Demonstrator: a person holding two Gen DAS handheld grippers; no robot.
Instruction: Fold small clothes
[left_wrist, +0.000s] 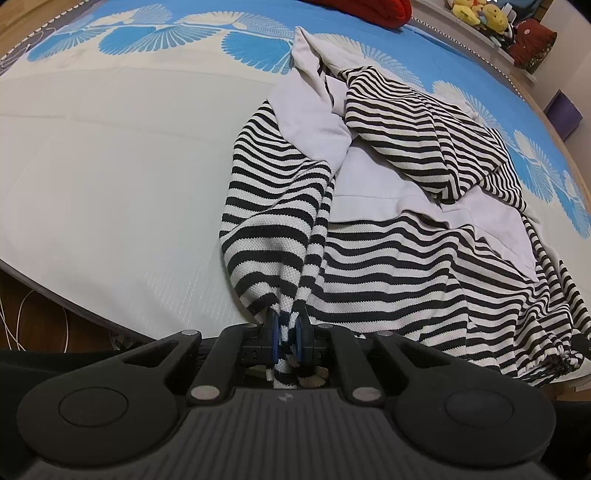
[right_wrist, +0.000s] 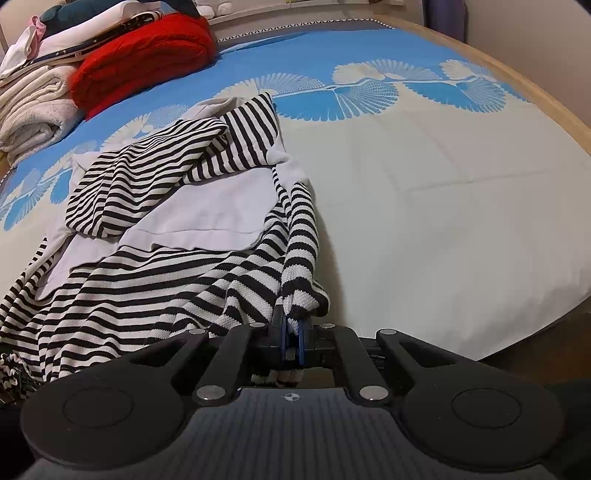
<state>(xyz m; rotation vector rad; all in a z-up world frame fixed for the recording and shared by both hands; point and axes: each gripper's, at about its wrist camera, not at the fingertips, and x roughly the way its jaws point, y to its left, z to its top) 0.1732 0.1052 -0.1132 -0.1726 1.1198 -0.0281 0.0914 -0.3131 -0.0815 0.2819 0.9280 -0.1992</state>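
Observation:
A black-and-white striped garment (left_wrist: 388, 258) with pale grey panels lies crumpled on the bed, near its front edge. My left gripper (left_wrist: 287, 328) is shut on a bunched corner of its striped hem, and cloth hangs down behind the blue pads. In the right wrist view the same striped garment (right_wrist: 147, 280) spreads to the left. My right gripper (right_wrist: 293, 334) is shut on the hem's other corner, pinched thin between its pads. Striped sleeves lie folded over the grey middle of the garment.
The bed cover (left_wrist: 110, 166) is pale with a blue fan-pattern band along the far side. A red knit (right_wrist: 144, 55) and folded pale towels (right_wrist: 33, 110) are stacked at the far left of the right wrist view. Soft toys (left_wrist: 480, 14) sit on a shelf. Cables (left_wrist: 22, 317) lie on the floor.

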